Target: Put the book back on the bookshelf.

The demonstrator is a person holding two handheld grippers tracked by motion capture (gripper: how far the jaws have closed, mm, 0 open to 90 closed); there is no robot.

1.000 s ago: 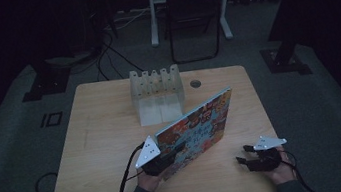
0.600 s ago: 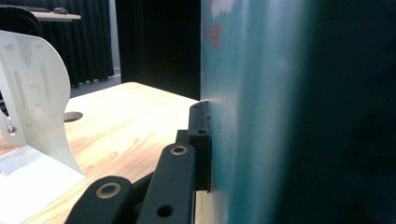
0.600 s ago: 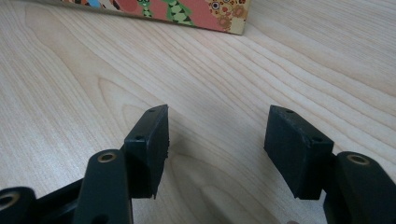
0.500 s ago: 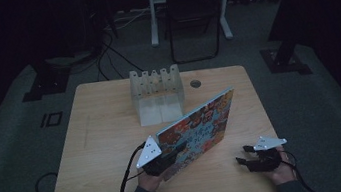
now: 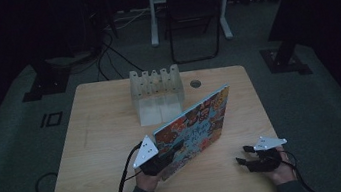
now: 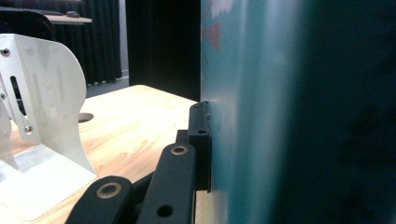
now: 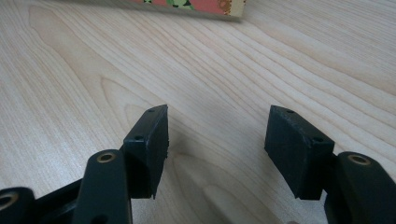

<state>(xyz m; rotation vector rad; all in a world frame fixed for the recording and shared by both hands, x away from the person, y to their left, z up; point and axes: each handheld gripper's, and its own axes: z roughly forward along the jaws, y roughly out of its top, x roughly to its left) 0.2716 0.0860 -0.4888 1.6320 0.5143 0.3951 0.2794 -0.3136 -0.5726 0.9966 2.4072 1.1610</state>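
My table point(image 5: 103, 135) is pale wood with a smooth, matt finish and a clear flowing grain. The book point(image 5: 197, 122) that my left gripper point(image 5: 160, 160) clamps has a smooth, lightly glossy printed cover with a teal edge, and the rack point(image 5: 156, 90) behind it looks like off-white sheet metal, matt, fastened with small screws. Both my left gripper and my right gripper point(image 5: 244, 162) have matt black plastic jaws with brass-coloured rivets, and each carries a pale grey, flat metal-looking plate on top.
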